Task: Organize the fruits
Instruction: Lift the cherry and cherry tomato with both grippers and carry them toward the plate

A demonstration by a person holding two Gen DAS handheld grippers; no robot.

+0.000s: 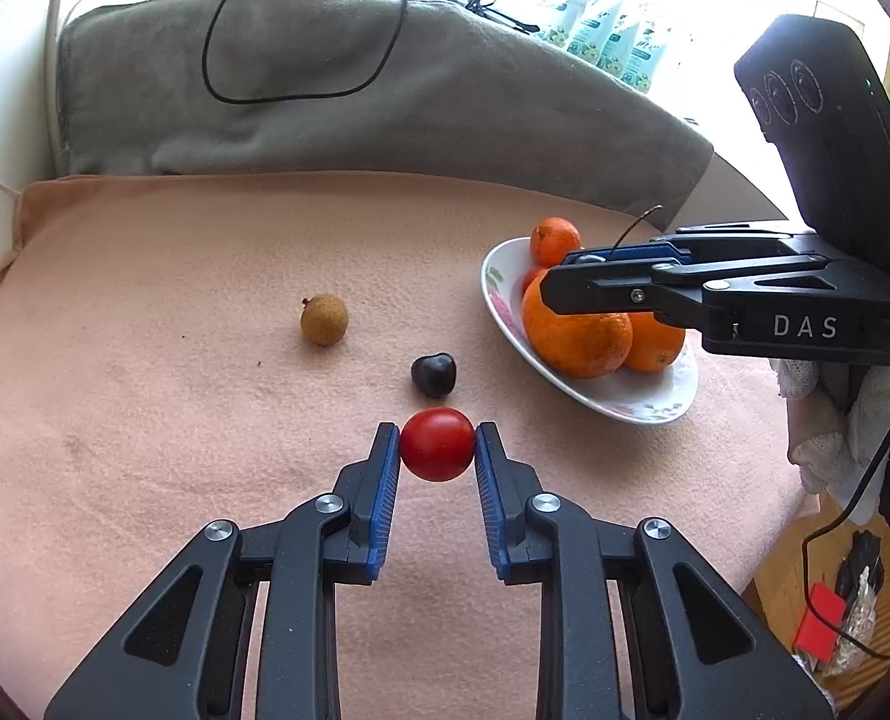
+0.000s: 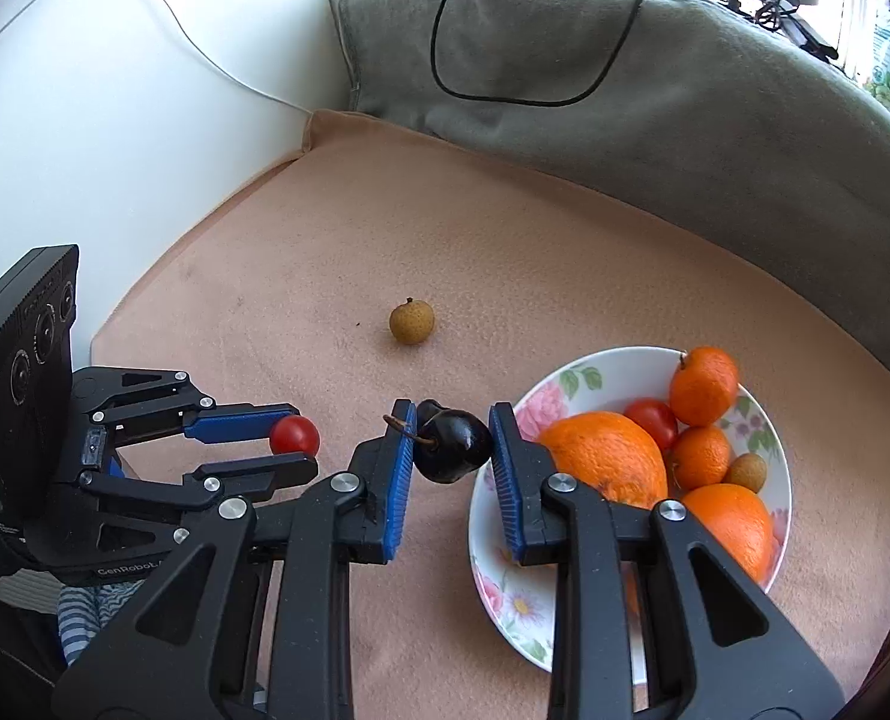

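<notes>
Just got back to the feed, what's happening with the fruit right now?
The left gripper is shut on a red cherry tomato, and the right gripper is shut on a dark cherry beside the flowered bowl of oranges. A longan and another dark fruit lie loose on the pink cloth. Neither held fruit is in the bowl yet.
</notes>
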